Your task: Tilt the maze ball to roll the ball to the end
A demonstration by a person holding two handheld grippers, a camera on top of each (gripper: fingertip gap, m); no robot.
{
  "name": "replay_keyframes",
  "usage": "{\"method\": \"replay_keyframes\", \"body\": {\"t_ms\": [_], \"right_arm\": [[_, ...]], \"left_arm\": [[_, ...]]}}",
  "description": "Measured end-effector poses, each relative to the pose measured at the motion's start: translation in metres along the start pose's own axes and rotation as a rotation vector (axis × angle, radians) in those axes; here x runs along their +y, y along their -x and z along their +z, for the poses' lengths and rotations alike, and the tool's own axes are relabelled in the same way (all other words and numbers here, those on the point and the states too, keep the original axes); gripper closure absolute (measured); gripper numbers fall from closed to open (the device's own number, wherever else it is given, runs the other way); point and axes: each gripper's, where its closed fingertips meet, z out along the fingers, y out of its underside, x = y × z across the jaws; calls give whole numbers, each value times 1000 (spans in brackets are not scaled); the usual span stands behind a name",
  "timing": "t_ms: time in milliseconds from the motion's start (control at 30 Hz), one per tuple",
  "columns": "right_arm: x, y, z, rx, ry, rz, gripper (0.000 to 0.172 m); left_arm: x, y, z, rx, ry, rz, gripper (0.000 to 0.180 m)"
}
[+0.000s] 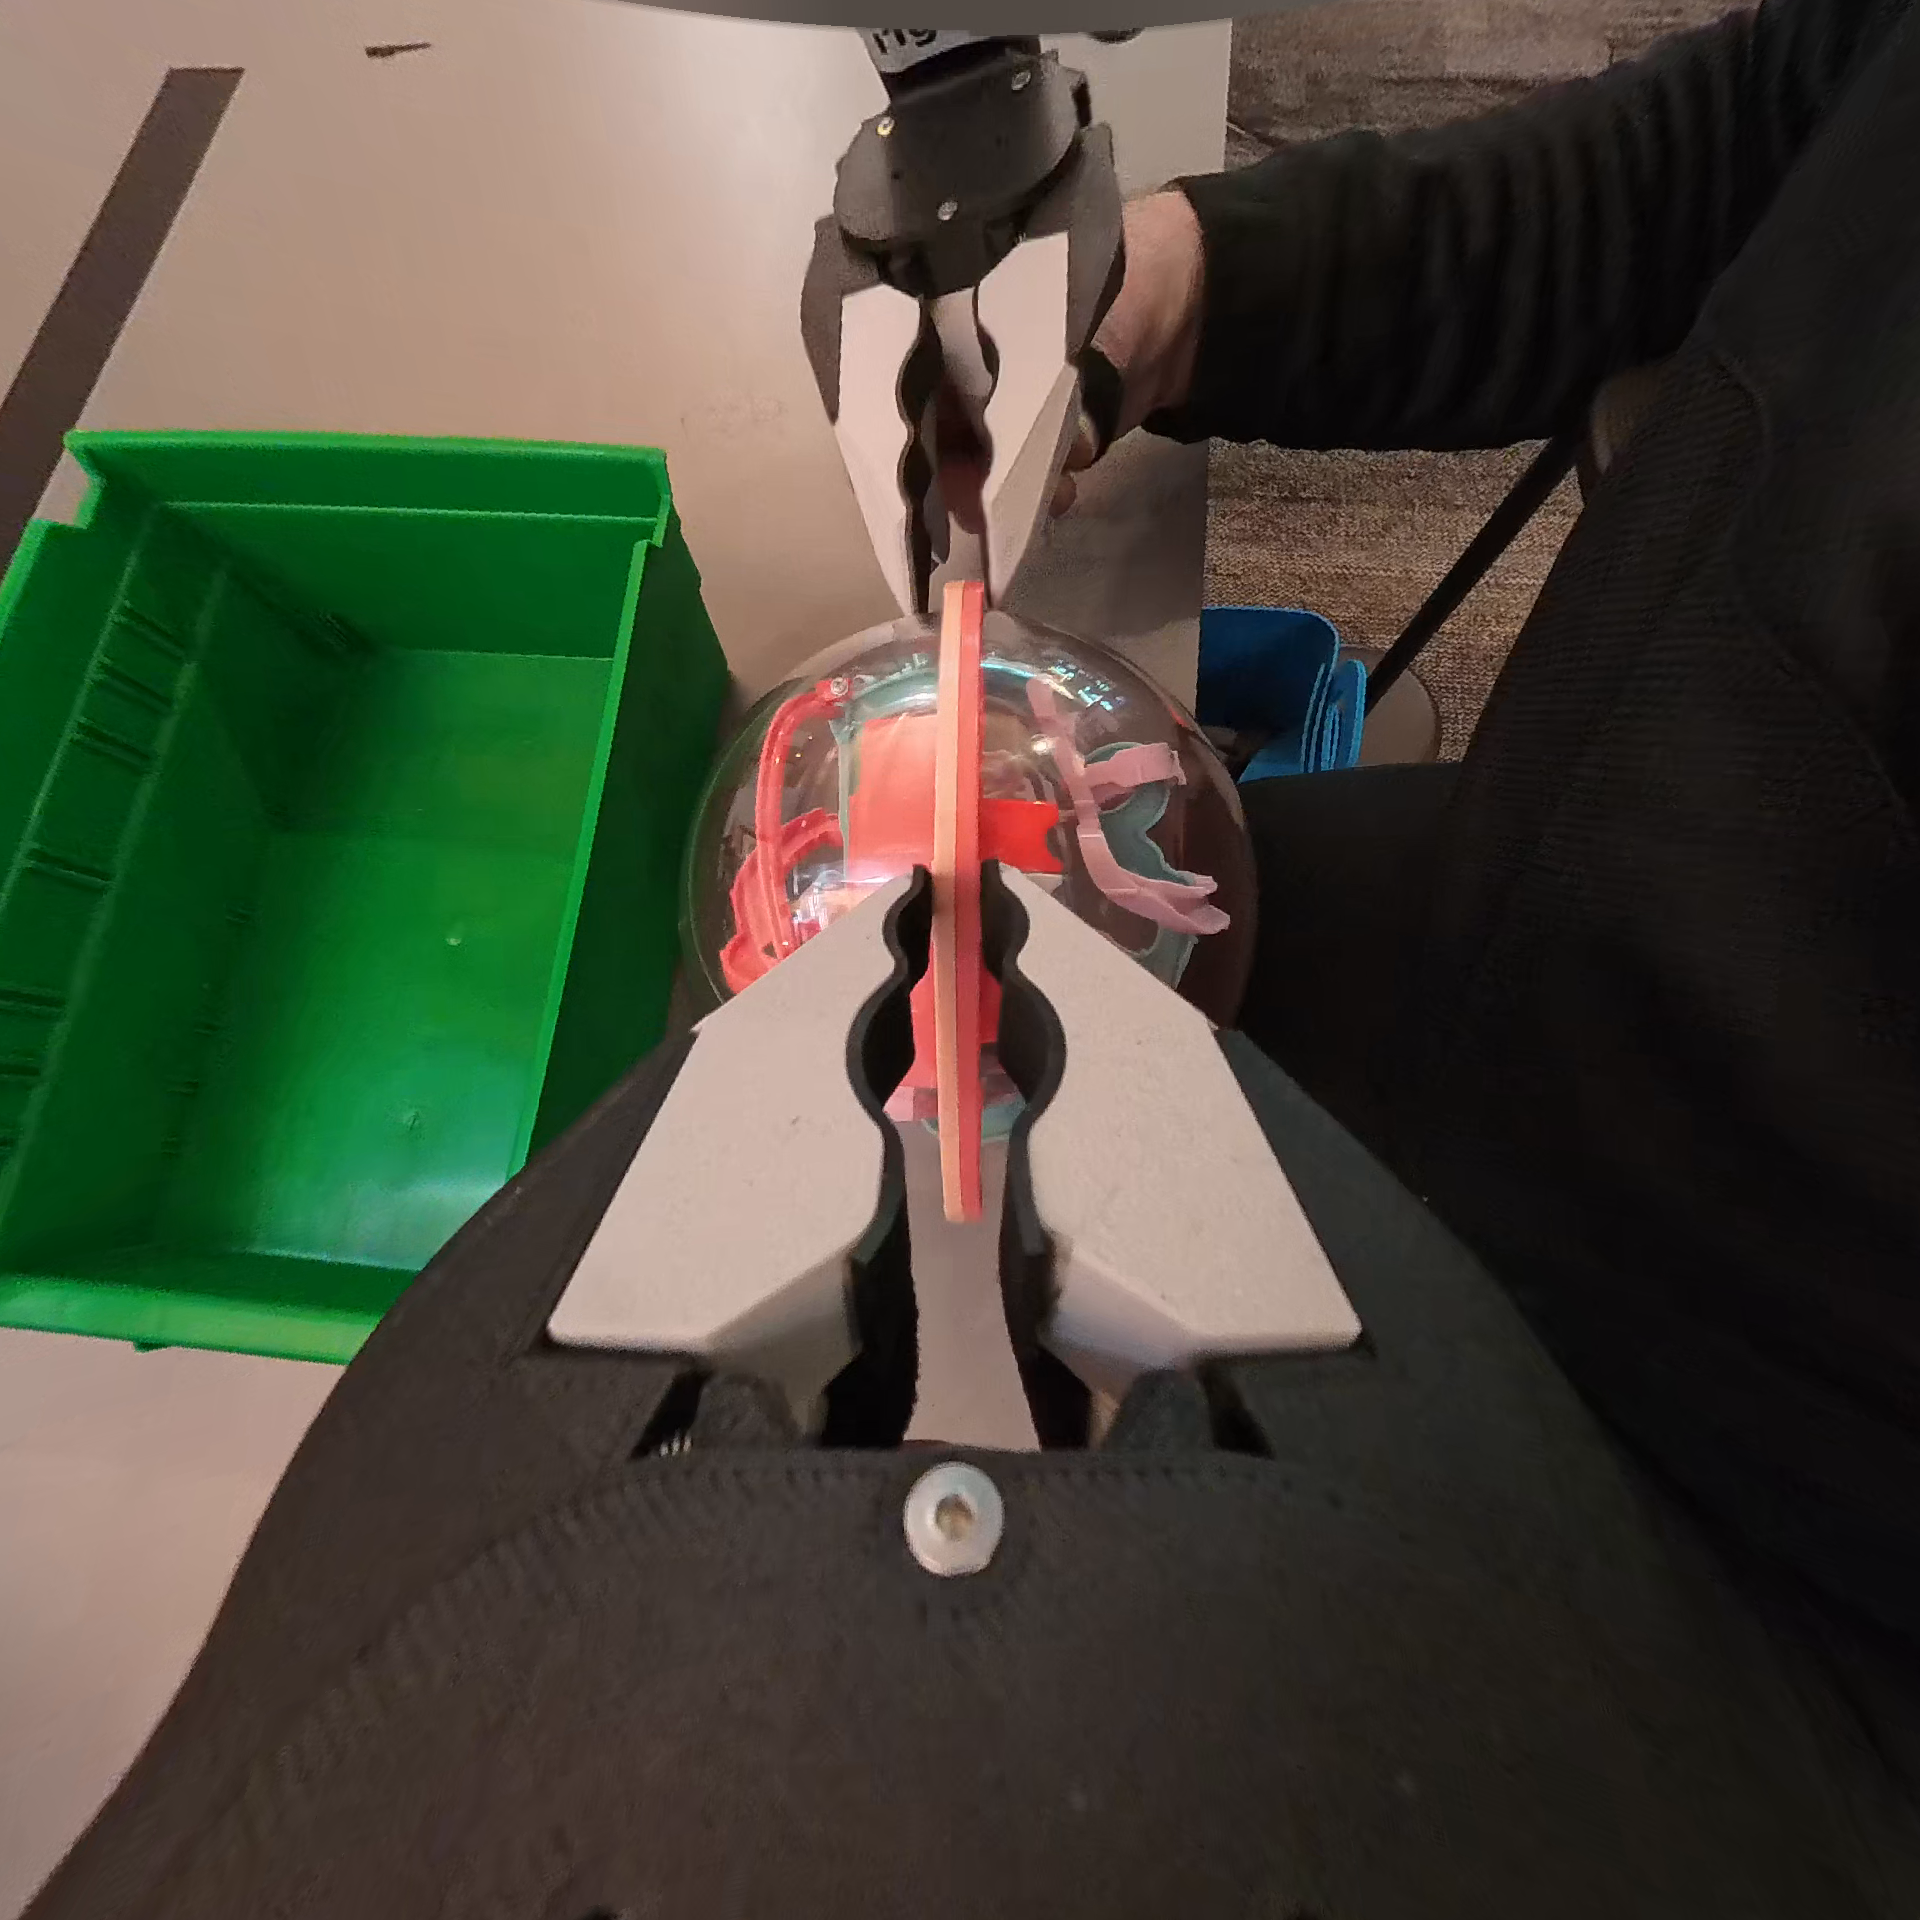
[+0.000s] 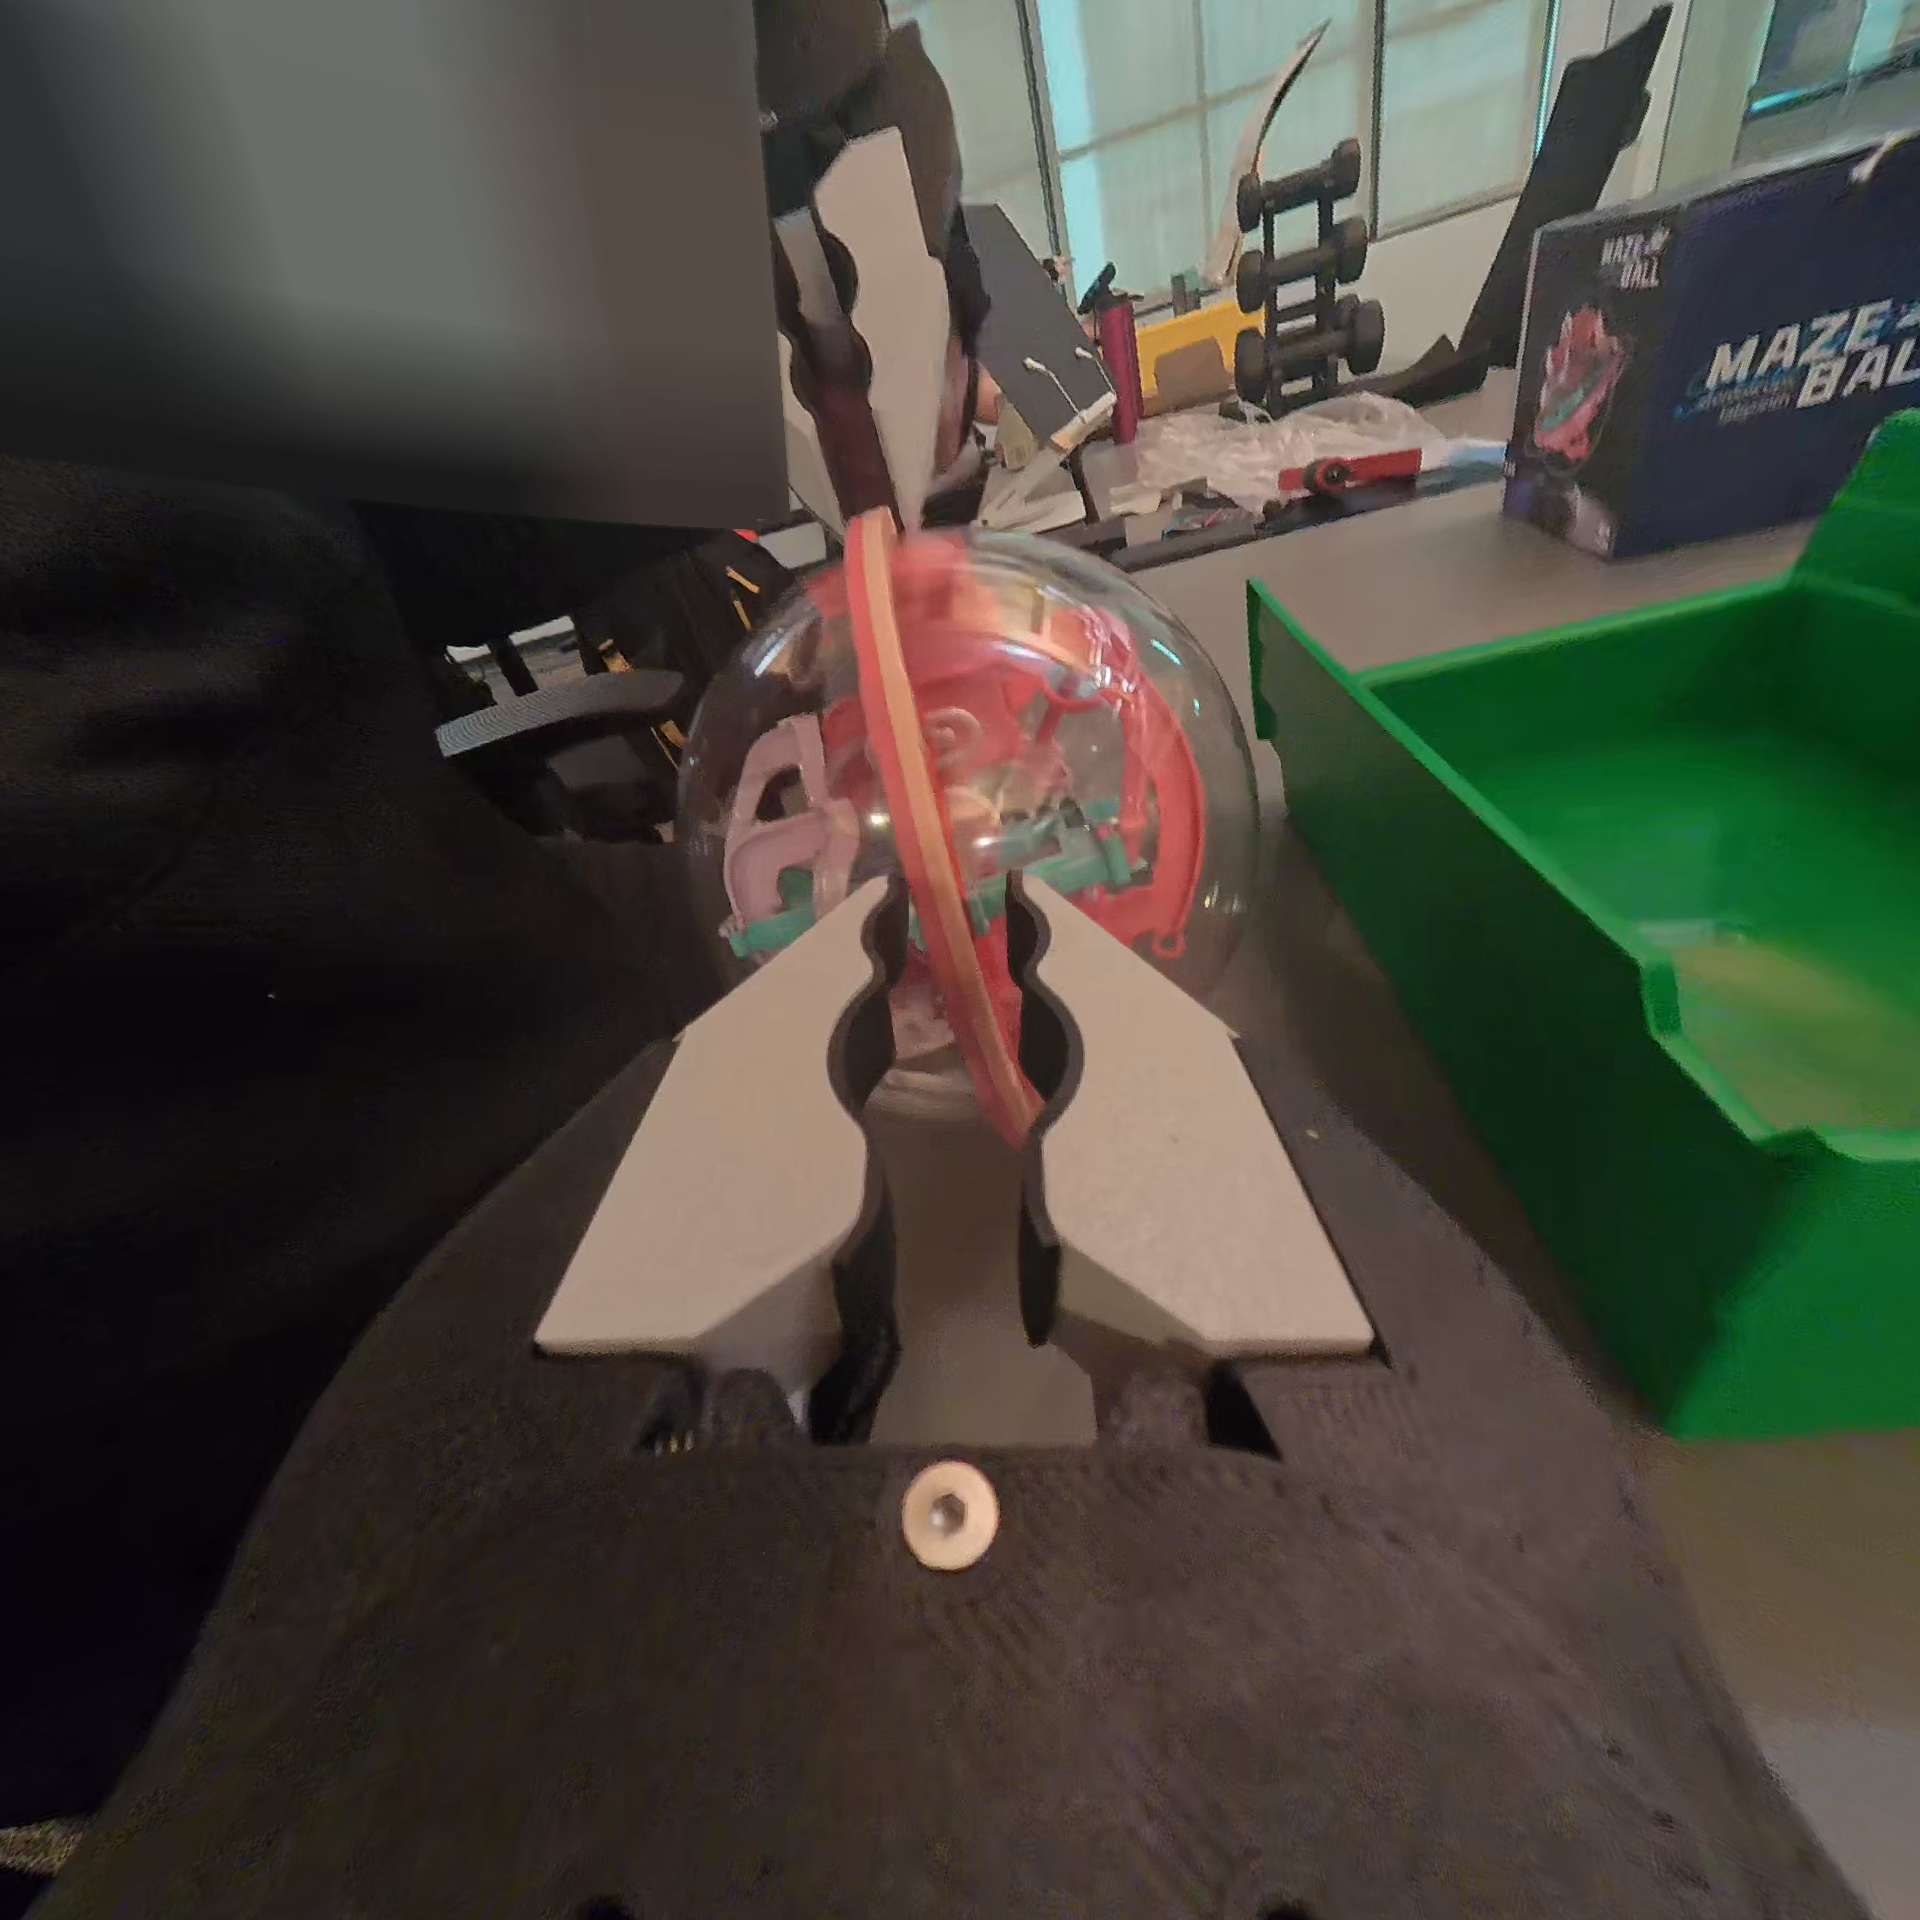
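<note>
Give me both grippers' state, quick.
Left gripper: closed on the maze ball's rim.
Right gripper: open, rim slack between its fingers.

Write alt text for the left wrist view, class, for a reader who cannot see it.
The left gripper clamps the red rim of a clear maze ball with coloured tracks inside, while the right gripper straddles the rim's far edge. An empty green bin sits left on the table.
</note>
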Motion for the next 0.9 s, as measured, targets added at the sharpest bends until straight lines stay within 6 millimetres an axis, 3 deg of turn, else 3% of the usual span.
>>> {"method": "replay_keyframes", "body": {"t_ms": [233,900], "right_arm": [[22,-4,-2,-13,76,15,163],[35,-6,3,121,131,-127,164]], "left_arm": [[1,-1,-1,-18,-4,22,173],[-3,-9,3,-102,116,172,173]]}}
